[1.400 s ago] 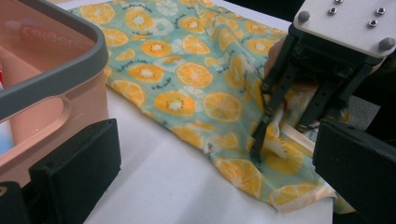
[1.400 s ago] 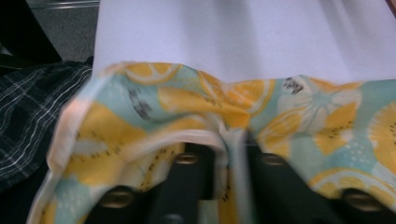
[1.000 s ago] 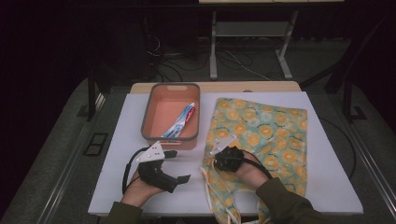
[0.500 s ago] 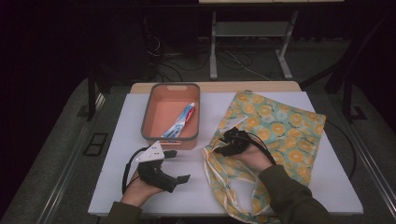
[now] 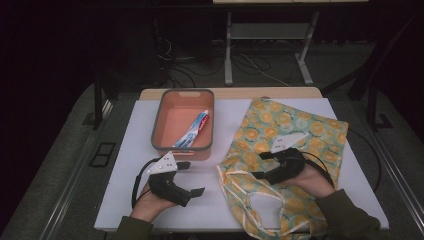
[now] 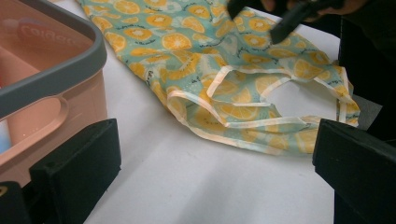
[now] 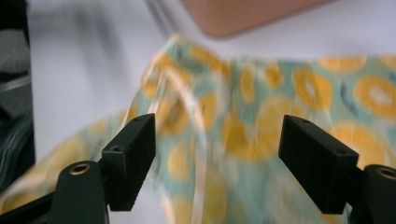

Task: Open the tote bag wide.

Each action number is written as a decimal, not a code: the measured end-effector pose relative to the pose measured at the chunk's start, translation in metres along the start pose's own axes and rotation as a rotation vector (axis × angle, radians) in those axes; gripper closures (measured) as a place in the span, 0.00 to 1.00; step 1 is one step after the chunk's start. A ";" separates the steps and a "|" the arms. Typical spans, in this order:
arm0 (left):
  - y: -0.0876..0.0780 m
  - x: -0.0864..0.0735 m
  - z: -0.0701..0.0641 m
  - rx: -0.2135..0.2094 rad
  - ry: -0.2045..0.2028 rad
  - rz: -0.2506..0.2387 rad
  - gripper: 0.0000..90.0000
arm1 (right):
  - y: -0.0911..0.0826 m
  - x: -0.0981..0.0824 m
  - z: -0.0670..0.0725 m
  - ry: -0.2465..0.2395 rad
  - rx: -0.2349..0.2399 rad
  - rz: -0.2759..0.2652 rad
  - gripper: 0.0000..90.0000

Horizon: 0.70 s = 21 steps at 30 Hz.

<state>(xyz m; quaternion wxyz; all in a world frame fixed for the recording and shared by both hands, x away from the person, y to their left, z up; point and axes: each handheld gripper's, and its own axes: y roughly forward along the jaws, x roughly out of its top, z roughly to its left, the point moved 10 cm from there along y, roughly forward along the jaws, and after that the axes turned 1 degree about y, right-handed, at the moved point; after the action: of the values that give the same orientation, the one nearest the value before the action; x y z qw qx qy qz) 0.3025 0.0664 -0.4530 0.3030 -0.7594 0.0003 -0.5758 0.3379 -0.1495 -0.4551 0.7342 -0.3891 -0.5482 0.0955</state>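
Orange-print teal fabric tote bag (image 5: 295, 150) lies flat at bench's right side, handles toward near edge. Soft, light, floppy; best pinched at handle loop or hem. Right hand-held gripper (image 5: 262, 165) jaws just opened, nothing between; left hand-held gripper (image 5: 192, 177) jaws apart, empty.

right hand-held gripper (image 5: 264, 165) jaws just opened, bag (image 5: 295, 130) released, shifted right

Toothpaste tube (image 5: 195, 130) lettering: too small to read.
Bag (image 6: 224, 70) print: small dark script, illegible.
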 end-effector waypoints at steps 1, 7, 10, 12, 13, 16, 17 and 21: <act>0.000 0.000 0.000 -0.001 -0.001 0.000 0.00 | 0.000 0.000 0.000 0.000 0.000 0.000 0.30; 0.002 -0.001 0.000 -0.002 0.001 0.005 0.00 | -0.014 -0.053 0.005 -0.004 0.012 0.100 0.32; 0.002 -0.001 -0.001 -0.003 0.000 0.006 0.00 | -0.013 -0.079 0.009 -0.032 0.008 0.165 0.35; 0.002 -0.001 -0.001 -0.002 0.001 0.008 0.00 | -0.010 -0.090 0.008 -0.058 -0.014 0.199 0.39; 0.002 -0.001 -0.001 -0.002 0.001 0.008 0.00 | -0.009 -0.094 0.007 -0.068 -0.020 0.212 0.42; 0.002 0.000 -0.001 -0.002 0.004 0.005 0.00 | -0.005 -0.097 0.010 -0.086 -0.011 0.223 0.56; 0.002 -0.001 0.000 -0.002 0.004 0.006 0.00 | -0.005 -0.096 0.011 -0.088 -0.010 0.220 0.64; 0.002 -0.001 -0.001 -0.004 0.003 0.006 0.00 | -0.004 -0.095 0.011 -0.086 -0.008 0.201 0.85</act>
<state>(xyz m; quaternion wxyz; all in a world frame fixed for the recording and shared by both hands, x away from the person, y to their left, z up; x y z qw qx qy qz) 0.3022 0.0647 -0.4544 0.3034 -0.7591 0.0040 -0.5759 0.2910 -0.2004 -0.5208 0.6951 -0.4407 -0.5376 0.1832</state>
